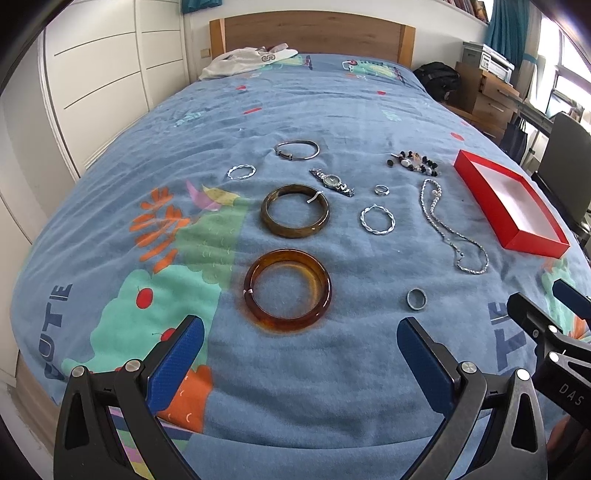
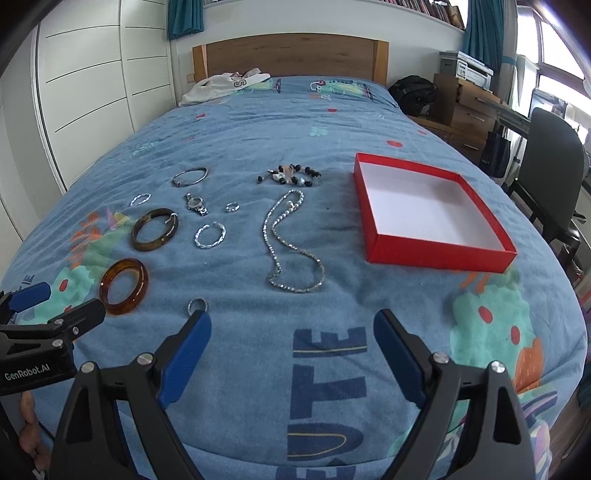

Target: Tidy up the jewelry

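Note:
Jewelry lies spread on a blue bedspread [image 1: 295, 369]. An amber bangle [image 1: 288, 290] lies just ahead of my open, empty left gripper [image 1: 300, 332]. Beyond it lie a dark brown bangle [image 1: 294, 210], a watch [image 1: 331, 181], a thin silver bangle [image 1: 297, 149], twisted silver hoops [image 1: 377, 219], a small ring [image 1: 381, 189], a grey ring [image 1: 416, 299], a silver chain necklace [image 2: 286, 243] and a beaded bracelet [image 2: 291, 174]. An open red box [image 2: 436, 254] with a white inside sits at the right. My right gripper [image 2: 291, 321] is open and empty, the grey ring [image 2: 197, 305] by its left fingertip.
A white garment [image 1: 247, 61] lies by the wooden headboard [image 1: 312, 33]. White wardrobe doors [image 1: 96, 74] stand left of the bed. A desk chair [image 2: 554, 166], drawers and a black bag [image 2: 412, 92] stand right of the bed.

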`<action>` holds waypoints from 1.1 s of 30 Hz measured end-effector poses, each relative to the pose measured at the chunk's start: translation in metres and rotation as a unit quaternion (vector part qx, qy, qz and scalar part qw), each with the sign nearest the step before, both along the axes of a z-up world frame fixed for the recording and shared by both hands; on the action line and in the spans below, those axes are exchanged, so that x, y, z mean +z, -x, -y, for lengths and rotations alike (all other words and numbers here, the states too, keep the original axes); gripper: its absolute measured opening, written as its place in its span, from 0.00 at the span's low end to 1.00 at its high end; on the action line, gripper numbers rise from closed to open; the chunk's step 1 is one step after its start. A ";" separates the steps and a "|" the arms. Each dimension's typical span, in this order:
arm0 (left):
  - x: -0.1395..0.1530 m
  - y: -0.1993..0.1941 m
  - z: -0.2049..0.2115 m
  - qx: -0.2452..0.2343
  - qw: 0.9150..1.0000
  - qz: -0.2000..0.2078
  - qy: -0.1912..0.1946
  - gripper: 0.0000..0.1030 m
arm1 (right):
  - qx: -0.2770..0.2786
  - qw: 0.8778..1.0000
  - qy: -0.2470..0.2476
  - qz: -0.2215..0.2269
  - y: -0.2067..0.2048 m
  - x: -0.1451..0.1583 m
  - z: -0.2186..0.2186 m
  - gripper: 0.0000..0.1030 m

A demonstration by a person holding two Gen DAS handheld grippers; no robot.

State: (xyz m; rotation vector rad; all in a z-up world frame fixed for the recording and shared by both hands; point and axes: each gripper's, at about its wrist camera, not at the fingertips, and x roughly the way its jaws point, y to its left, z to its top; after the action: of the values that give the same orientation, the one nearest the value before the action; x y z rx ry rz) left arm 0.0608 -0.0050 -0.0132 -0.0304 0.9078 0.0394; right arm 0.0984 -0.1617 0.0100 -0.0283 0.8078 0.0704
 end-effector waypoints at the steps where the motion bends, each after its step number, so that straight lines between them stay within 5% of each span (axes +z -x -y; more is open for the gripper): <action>1: 0.000 -0.001 0.000 0.000 1.000 0.001 0.000 0.99 | -0.001 1.000 0.000 -0.001 -0.001 -0.001 0.001 0.87; 33: -0.003 -0.013 0.013 -0.018 1.000 0.005 -0.005 0.99 | -0.007 1.000 -0.007 -0.012 -0.009 -0.013 0.012 0.87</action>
State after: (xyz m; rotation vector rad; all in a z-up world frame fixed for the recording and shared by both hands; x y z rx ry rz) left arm 0.0735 -0.0178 -0.0158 -0.0055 0.8973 0.0091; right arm 0.1077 -0.1742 -0.0029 -0.0076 0.8305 0.0630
